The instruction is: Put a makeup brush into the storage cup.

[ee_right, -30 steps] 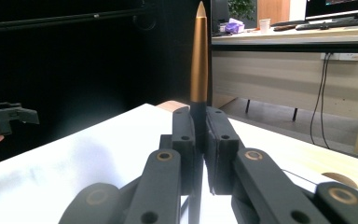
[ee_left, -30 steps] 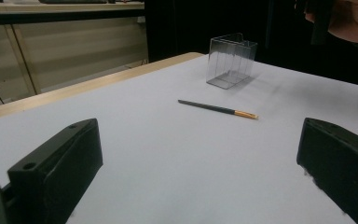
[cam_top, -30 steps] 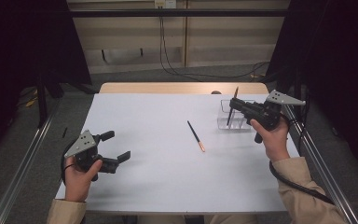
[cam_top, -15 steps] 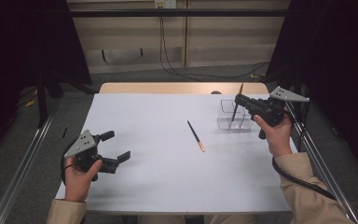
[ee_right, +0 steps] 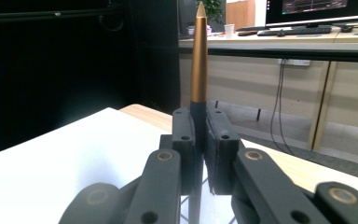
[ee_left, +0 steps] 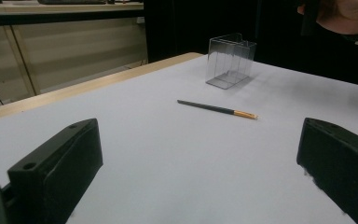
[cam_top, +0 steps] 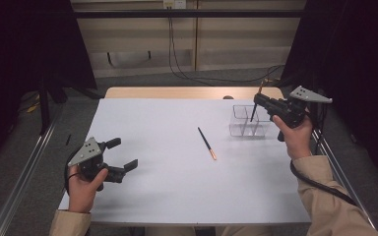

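A slim black pen with a gold-coloured metallic tip [ee_right: 198, 56] is showing a smooth satin sheen where the matt black plastic jaws of the right gripper [ee_right: 199, 140] are pinching it. A clear, glossy plastic divided box [cam_top: 248, 120] is standing on the smooth matt white tabletop [cam_top: 177, 191], which is edged at the far side by a pale wooden strip [cam_top: 177, 92]. A second black pen with an orange-gold end [cam_top: 206, 143] is looking matt along its barrel.

White table [cam_top: 177, 191] carries a clear box [cam_top: 246, 123] and one pen [cam_top: 207, 143]

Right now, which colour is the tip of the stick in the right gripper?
Golden-copper, above a black shaft; the stick shows best in the right gripper view.
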`<state>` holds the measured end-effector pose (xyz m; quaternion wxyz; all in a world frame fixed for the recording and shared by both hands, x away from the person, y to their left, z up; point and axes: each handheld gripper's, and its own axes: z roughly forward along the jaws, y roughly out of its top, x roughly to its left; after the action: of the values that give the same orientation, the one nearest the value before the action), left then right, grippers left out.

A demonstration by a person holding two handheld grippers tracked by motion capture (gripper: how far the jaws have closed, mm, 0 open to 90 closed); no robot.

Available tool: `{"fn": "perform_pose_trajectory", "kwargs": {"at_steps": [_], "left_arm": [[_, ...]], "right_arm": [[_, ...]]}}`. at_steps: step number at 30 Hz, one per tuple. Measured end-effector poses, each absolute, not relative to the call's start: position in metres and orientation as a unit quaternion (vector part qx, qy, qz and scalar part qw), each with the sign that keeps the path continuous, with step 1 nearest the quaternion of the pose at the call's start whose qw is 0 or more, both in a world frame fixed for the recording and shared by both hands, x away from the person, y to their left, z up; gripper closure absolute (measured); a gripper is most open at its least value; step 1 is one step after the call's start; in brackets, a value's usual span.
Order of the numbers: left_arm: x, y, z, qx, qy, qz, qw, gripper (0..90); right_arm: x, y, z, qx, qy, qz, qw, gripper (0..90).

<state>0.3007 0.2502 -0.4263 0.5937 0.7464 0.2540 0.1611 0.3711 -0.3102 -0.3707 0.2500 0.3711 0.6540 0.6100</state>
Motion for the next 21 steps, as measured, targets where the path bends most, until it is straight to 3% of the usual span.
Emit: {"fn": "perform_pose_trajectory", "kwargs": {"at_steps": [21], "left_arm": [[0.301,0.250,-0.427,0.747,0.254,0.163,0.592,0.1]], "right_arm": [[0.382,-0.331,-0.370,0.394,0.649,0.581,0.293,83.5]]}}
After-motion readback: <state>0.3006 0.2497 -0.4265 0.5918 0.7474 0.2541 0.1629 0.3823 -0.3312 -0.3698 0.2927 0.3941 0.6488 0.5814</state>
